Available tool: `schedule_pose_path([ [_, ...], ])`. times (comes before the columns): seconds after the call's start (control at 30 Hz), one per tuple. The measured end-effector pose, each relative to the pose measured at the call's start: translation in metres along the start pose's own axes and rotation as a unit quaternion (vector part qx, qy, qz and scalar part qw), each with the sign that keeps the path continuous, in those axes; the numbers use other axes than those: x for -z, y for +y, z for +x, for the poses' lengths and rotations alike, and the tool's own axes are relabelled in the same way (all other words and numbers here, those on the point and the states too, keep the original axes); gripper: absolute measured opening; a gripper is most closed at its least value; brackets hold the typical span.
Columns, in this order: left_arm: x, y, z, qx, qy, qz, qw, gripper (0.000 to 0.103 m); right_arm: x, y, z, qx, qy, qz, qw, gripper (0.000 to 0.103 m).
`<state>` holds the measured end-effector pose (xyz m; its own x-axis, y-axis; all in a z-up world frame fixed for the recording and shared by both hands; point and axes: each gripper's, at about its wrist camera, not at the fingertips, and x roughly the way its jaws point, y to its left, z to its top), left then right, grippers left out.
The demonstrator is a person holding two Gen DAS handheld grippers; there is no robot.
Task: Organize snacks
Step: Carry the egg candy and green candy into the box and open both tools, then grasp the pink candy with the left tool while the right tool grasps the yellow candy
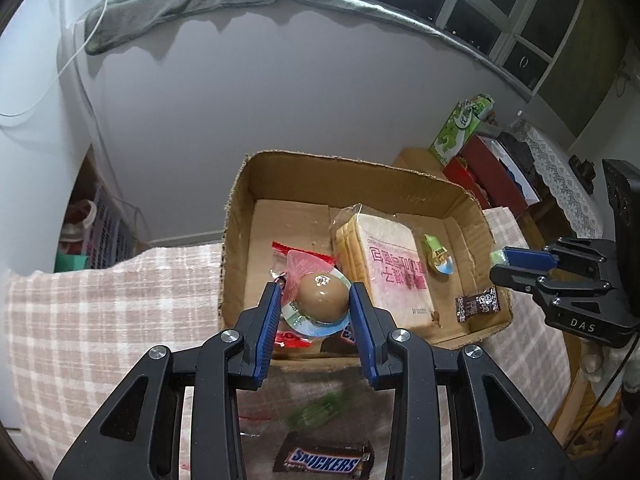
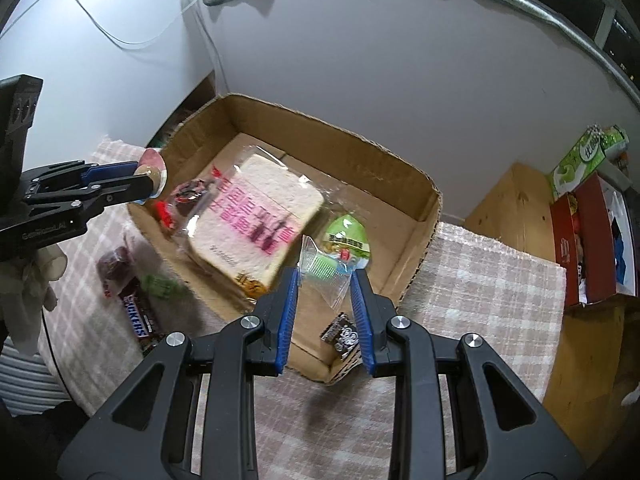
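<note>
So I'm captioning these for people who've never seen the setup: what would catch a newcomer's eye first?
Probably the packaged brown egg gripped in the left hand-held gripper, held over the near edge of the cardboard box. Next, the bagged sliced bread with bold pink lettering, lying in the middle of the box. Then the right hand-held gripper pinching a clear wrapper with a green sweet over the box's near corner.

Cardboard box (image 1: 400, 184) sits on checked cloth (image 1: 100, 320), against the wall. Inside: bread pack (image 1: 384, 264) at centre; red-wrapped snack (image 1: 292, 256) to its left; small pouch (image 1: 438, 258) to its right; dark candy (image 1: 478, 303) in the near right corner. Left gripper (image 1: 314, 300) holds the packaged egg (image 1: 323, 295) over the box's near left corner. Right gripper (image 2: 325, 280) holds a clear packet (image 2: 330, 276) over the near right part. Snickers bar (image 1: 324, 459) lies on the cloth, before the box.
</note>
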<state>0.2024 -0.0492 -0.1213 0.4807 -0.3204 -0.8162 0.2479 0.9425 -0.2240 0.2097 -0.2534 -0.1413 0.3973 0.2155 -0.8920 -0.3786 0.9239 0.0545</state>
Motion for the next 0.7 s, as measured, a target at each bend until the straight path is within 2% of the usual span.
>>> schedule_pose_path([
  [0.23,-0.003,0.002,0.003,0.007,0.012,-0.008,0.9999,0.035,0.000,-0.002,0.007,0.001,0.006,0.005,1.000,0.029],
  [0.27,-0.003,0.002,0.004,0.007,0.016,-0.009,0.9998,0.035,0.000,-0.002,0.007,0.004,0.005,0.005,1.000,0.032],
  [0.33,-0.004,0.002,0.004,0.005,0.019,-0.010,0.9998,0.035,0.000,-0.001,0.006,0.010,0.004,0.006,1.000,0.047],
  [0.37,-0.005,0.001,0.004,0.004,0.020,-0.010,0.9998,0.038,0.000,-0.001,0.006,0.010,0.001,0.007,1.000,0.061],
  [0.4,-0.005,0.001,0.004,0.002,0.021,-0.011,0.9997,0.044,-0.001,-0.001,0.005,0.007,-0.002,0.007,1.000,0.067],
  [0.47,-0.005,0.001,0.003,0.000,0.021,-0.012,0.9997,0.047,0.000,0.001,0.003,0.007,-0.003,0.005,1.000,0.067],
  [0.7,-0.002,0.000,-0.007,0.000,0.011,-0.007,0.9999,0.047,0.003,0.005,-0.006,0.008,-0.010,0.005,1.000,0.067],
])
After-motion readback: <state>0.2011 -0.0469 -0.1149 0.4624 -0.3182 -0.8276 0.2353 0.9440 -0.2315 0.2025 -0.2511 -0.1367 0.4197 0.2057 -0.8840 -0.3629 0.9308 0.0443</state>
